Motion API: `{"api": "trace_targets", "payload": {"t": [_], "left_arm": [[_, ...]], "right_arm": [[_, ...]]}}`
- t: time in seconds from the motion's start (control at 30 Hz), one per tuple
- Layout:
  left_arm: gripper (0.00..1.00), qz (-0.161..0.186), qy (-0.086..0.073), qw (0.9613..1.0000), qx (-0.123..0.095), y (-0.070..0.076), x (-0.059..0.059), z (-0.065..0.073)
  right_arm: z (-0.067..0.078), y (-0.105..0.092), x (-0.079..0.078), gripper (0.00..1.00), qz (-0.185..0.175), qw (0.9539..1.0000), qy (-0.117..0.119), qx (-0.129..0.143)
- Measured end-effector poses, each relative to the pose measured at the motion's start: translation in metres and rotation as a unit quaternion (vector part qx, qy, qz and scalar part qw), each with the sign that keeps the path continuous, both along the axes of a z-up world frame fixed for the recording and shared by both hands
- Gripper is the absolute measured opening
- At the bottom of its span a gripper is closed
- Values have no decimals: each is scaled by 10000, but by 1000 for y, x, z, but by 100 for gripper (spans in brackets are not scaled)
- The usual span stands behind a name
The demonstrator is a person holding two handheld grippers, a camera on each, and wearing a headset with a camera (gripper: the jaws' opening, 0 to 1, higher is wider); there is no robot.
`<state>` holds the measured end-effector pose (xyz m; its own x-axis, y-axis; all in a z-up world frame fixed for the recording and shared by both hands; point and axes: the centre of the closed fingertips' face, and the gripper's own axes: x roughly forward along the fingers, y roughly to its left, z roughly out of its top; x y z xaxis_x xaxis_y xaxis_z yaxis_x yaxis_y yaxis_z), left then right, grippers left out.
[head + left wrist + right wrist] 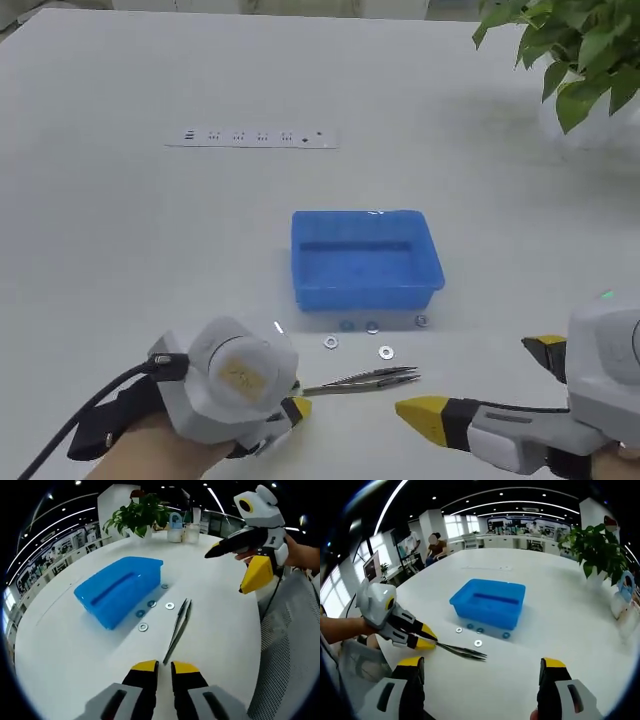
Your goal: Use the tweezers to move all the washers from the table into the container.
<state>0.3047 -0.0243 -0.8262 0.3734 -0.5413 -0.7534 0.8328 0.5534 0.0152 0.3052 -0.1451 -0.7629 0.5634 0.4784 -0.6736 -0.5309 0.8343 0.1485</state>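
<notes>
washers (331,342) are all out on the table (140,250) right now. i count five, scattered just beside the near wall of the blue container (366,285), and the container looks empty to me. so none are in yet, and you're at the very first step: getting hold of the tweezers (362,380).

they lie flat on the table just your side of the washers, points toward your right. your left gripper (165,669) has its jaws nearly together with a thin gap, and the back end of the tweezers sits right at the tips. honestly can't tell whether it's pinching them or only touching. your right gripper (481,664) is spread wide with nothing in it, hovering near the pointed end.

next move imo: get a firm hold across both arms of the tweezers, so a squeeze closes the points, and lift them without nudging the washers. then line the points up on the nearest washer. those look thin and flat, so i'd guess you need to catch an edge or the hole.
</notes>
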Motion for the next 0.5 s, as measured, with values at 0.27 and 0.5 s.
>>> {"api": "trace_targets", "payload": {"t": [0.27, 0.5], "left_arm": [[0, -319, -76, 9995, 41, -10, 0, 2], [0, -378, -119, 9992, 76, -11, -3, 11]], "right_arm": [[-4, 14, -5, 90, 234, 9997, 104, 5], [-5, 29, -9, 76, 654, 9978, 56, -71]]}}
